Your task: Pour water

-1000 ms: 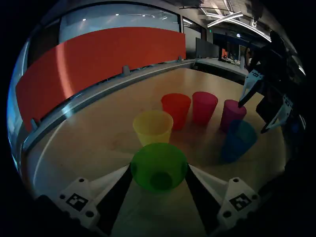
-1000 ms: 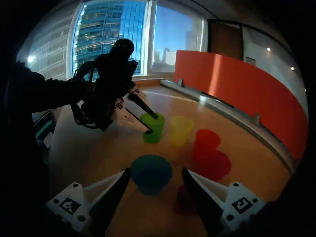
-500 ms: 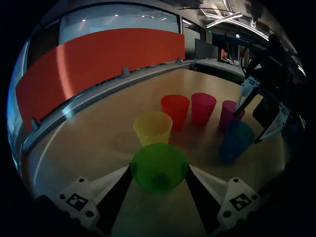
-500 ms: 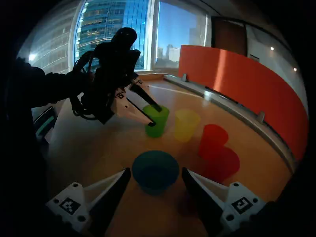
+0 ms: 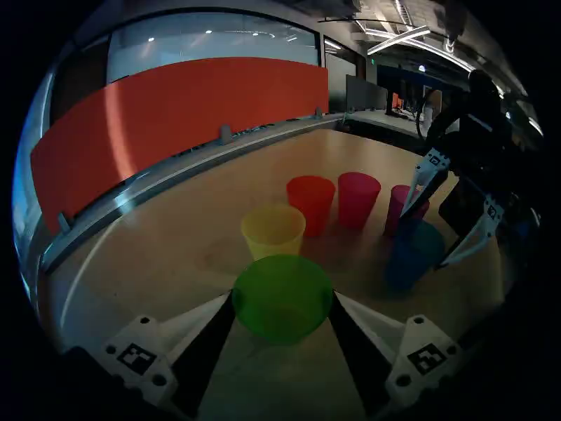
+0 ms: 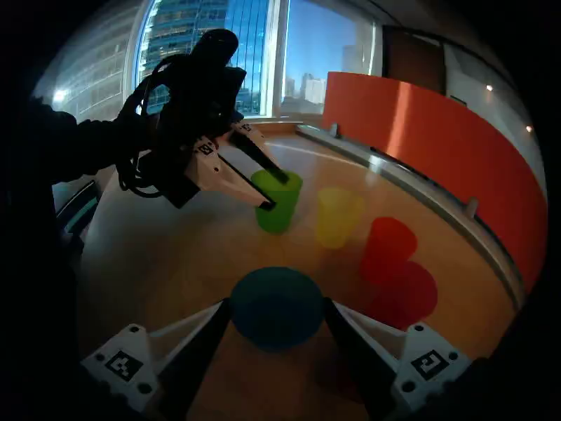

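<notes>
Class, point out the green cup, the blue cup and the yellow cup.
green cup (image 5: 282, 305): left gripper view, middle of its body.
blue cup (image 6: 277, 309): right gripper view, middle of its body.
yellow cup (image 5: 271, 245): left gripper view, front wall.

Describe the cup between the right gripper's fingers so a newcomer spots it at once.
On the wooden table beside the long orange panel, follow the curved row from the green cup to its other end. There, beside the purple cup, is the blue cup, the only blue one.

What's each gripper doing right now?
Left gripper: closed on the green cup.
Right gripper: closed on the blue cup.
</notes>
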